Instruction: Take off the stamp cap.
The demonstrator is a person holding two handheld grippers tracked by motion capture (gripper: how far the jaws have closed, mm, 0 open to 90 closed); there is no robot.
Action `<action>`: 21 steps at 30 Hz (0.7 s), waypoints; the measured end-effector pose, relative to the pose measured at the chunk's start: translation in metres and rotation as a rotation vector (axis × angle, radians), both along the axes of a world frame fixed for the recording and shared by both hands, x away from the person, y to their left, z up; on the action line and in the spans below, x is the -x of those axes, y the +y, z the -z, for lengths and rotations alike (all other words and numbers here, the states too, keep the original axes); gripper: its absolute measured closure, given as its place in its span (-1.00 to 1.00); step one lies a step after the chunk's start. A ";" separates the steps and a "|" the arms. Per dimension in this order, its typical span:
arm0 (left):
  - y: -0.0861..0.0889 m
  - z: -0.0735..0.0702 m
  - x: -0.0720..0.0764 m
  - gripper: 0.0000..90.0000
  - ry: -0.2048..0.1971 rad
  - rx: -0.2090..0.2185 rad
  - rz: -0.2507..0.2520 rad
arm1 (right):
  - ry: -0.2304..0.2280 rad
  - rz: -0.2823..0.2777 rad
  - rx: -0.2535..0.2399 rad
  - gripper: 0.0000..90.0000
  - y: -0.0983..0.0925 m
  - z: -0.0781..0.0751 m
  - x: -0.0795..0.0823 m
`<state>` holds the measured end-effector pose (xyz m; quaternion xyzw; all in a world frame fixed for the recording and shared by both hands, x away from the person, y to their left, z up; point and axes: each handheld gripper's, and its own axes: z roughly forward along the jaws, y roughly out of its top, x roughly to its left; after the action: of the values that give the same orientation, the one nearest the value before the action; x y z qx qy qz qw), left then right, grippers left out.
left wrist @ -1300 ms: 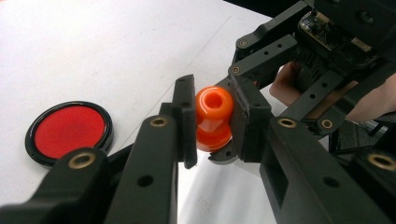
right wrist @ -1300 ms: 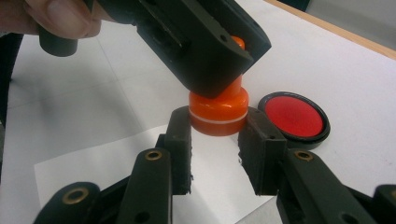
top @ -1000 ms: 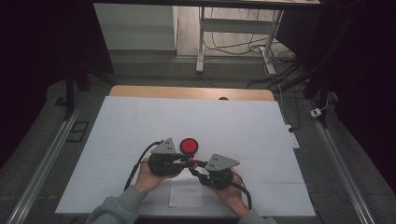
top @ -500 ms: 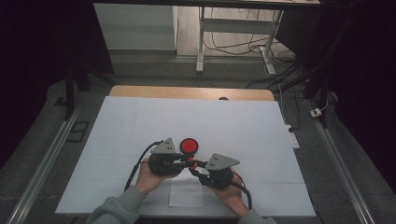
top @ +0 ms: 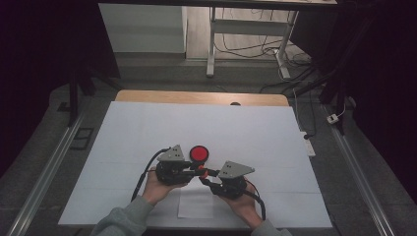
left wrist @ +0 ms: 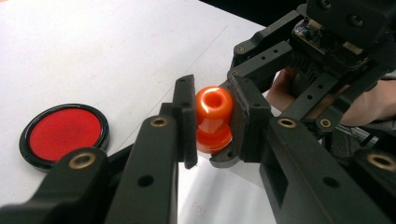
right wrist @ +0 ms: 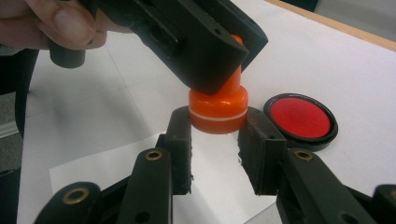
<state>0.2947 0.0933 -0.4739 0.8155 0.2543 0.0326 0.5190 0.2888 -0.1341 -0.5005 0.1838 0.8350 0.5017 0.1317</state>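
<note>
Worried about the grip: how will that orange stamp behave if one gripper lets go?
The orange stamp looks like glossy hard plastic, so probably stiff and slippery. Its narrow waist suits the left gripper. Its round base, at the right gripper, would likely roll if dropped sideways.

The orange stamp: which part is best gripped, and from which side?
Grip the orange stamp at its narrow upper handle, from either side, as the left gripper does; the waist probably stops slipping. The right gripper clamps the wider round base from its sides. The red ink pad lies beside them on the table.
</note>
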 end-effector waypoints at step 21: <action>0.000 0.000 0.000 0.62 -0.003 0.004 0.000 | -0.027 0.001 0.009 0.45 0.000 -0.001 0.001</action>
<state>0.2944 0.0929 -0.4737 0.8144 0.2534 0.0335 0.5210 0.2874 -0.1345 -0.4998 0.1768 0.8353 0.5003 0.1439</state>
